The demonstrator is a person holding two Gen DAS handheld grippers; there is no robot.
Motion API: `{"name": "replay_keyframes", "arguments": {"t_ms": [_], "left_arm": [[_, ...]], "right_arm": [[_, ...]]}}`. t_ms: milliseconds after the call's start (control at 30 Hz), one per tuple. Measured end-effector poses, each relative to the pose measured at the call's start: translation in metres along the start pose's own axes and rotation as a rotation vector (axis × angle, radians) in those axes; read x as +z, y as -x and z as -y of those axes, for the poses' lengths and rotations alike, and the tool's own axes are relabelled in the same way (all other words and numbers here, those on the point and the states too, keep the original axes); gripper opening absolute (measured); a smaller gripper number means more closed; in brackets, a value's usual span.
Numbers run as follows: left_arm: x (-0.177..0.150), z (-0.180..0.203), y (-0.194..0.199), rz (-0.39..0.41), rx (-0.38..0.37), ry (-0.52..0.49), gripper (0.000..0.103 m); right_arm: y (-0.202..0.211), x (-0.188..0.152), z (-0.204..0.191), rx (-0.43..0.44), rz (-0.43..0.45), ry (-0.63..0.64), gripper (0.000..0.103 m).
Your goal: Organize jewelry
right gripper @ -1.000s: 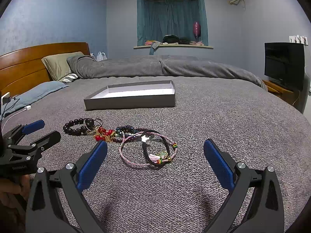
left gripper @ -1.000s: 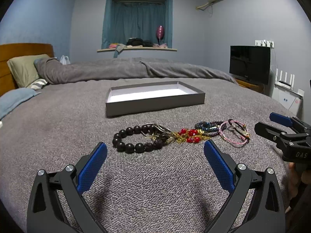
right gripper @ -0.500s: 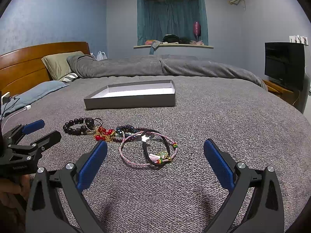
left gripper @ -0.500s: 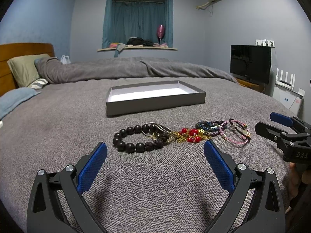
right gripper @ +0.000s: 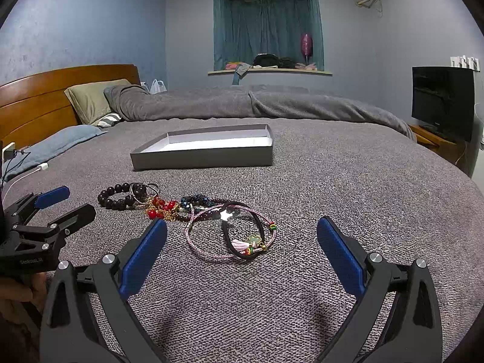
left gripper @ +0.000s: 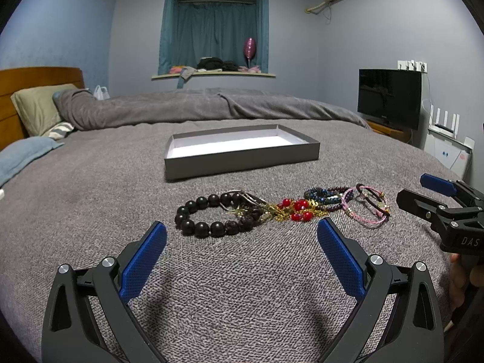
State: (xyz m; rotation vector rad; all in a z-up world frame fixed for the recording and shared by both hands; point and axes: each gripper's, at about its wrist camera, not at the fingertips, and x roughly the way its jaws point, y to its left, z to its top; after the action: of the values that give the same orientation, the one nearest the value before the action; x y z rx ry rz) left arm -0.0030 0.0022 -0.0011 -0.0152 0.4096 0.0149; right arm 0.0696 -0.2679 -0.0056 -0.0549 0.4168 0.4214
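Left gripper (left gripper: 241,236) spread wide, nothing between its blue pads, hovering low over the grey bedspread (left gripper: 90,205). Right gripper (right gripper: 242,233) likewise released and empty, also low over the bed; seen from the left wrist view at far right edge, jaws apart, a hand (left gripper: 462,278) partly visible below it.

Jewelry lies in a loose row on the bedspread just beyond both grippers. Dark wooden bead bracelet (left gripper: 208,216) sits directly ahead of the left gripper, at the left end of the row. Thin silver bangles (left gripper: 242,200) overlap its far right side. Next, red bead and gold chain bracelet (left gripper: 295,210), touching the dark beads. Then blue bead bracelet (left gripper: 320,193) with a dark purple bead strand beside it, tangled together. At the right end, pink cord bracelet (right gripper: 211,242) lies flat with a black cord bracelet (right gripper: 242,236) overlapping it; a small tassel and green charm sit on their near side, a white star charm on the far side. These two are just ahead of the right gripper.

Further back, apart from the jewelry, grey shallow box (left gripper: 242,163) with white inside, open, nothing in it.

Beyond: rumpled grey duvet (left gripper: 196,106), pillows (left gripper: 36,109), wooden headboard (right gripper: 39,99), TV (left gripper: 388,98), curtained window (left gripper: 213,30).
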Motion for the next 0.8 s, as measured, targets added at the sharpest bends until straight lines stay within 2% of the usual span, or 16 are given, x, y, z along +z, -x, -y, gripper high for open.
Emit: {"name": "replay_keyframes", "arguments": {"t_ms": [800], "left_arm": [[-0.0022,0.0013,-0.0026,-0.011,-0.002,-0.004,0.099]], "right_arm": [[-0.0008,0.0004,-0.0004,0.0,0.0,0.002,0.098]]}}
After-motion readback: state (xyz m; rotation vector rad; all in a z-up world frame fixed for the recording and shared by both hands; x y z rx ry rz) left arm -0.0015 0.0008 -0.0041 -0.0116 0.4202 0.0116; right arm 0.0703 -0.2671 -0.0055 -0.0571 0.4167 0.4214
